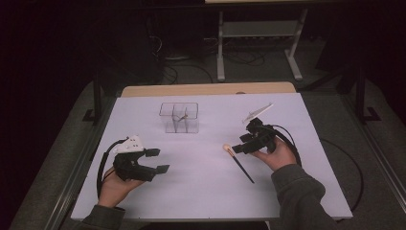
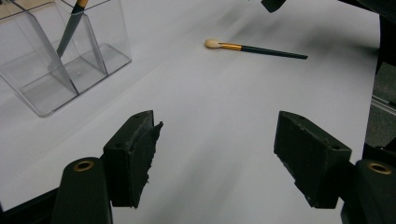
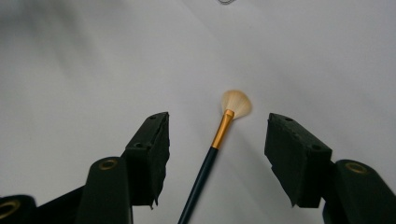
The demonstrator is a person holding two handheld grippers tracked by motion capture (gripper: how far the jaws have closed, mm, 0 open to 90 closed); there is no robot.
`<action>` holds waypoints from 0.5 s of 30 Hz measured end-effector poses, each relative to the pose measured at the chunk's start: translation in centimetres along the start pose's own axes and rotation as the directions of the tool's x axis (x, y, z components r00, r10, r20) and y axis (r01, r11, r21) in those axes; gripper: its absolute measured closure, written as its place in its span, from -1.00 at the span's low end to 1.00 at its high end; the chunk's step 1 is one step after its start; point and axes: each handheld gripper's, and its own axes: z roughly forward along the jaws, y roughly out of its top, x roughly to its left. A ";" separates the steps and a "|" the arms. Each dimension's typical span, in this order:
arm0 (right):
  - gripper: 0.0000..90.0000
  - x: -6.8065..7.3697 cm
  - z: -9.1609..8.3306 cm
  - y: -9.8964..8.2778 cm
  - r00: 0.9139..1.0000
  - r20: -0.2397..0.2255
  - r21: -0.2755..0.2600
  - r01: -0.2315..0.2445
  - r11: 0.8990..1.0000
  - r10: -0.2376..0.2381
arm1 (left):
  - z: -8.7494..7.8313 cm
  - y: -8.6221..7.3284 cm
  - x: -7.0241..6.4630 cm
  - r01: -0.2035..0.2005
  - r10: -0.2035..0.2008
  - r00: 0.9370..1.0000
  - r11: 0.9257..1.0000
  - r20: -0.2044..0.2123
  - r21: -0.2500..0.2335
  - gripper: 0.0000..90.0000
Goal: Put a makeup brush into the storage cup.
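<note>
Right gripper view | right tongs (image 3: pixel 217 154) straddle flat brush (image 3: pixel 219 135), untouched

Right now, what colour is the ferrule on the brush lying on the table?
Gold, on the brush, between pale bristles and a dark handle; clearest in the right gripper view.

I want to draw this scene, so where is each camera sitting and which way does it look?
High view: above the person's side, looking forward and down at the white table; both hands, the left gripper and right gripper show.
Left gripper view: rides that gripper, facing across to the clear organizer; its open jaws show.
Right gripper view: looks down at the table; its open jaws flank the makeup brush.
Shared: all three show that brush lying on the table.
</note>
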 end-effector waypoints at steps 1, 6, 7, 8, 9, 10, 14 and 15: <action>-0.12 0.0 0.0 0.0 1.000 0.000 0.000 -0.005 1.000 0.005 | 0.0 0.0 0.0 -0.001 0.001 1.000 1.000 0.000 0.001 -0.36; -0.08 0.1 0.3 -0.2 1.000 0.003 0.010 -0.003 1.000 0.003 | 0.0 0.0 0.0 -0.001 0.001 1.000 1.000 0.002 0.001 -0.36; -0.07 0.2 0.3 -0.3 1.000 0.004 0.014 -0.008 1.000 0.008 | 0.0 0.0 0.0 0.000 0.000 1.000 1.000 0.002 0.001 -0.36; -0.07 0.1 0.4 -0.3 1.000 0.005 0.012 0.002 1.000 -0.002 | 0.0 0.0 0.0 0.003 -0.003 1.000 1.000 0.003 0.001 -0.36; -0.06 0.2 0.4 -0.4 1.000 0.006 0.023 -0.005 1.000 0.005 | 0.0 0.0 0.0 0.004 -0.004 1.000 1.000 0.003 0.001 -0.36; -0.04 0.3 0.5 -0.4 1.000 0.009 0.027 -0.005 1.000 0.005 | 0.0 0.0 0.0 0.001 -0.001 1.000 1.000 0.003 0.001 -0.36; 0.00 0.3 0.7 -0.4 1.000 0.018 0.031 0.003 1.000 -0.003 | 0.0 0.0 0.0 0.001 -0.001 1.000 1.000 0.002 -0.002 -0.36; 0.02 0.3 0.7 -0.4 1.000 0.016 0.030 0.002 1.000 -0.002 | 0.0 0.0 0.0 0.007 -0.007 1.000 1.000 0.002 -0.004 -0.36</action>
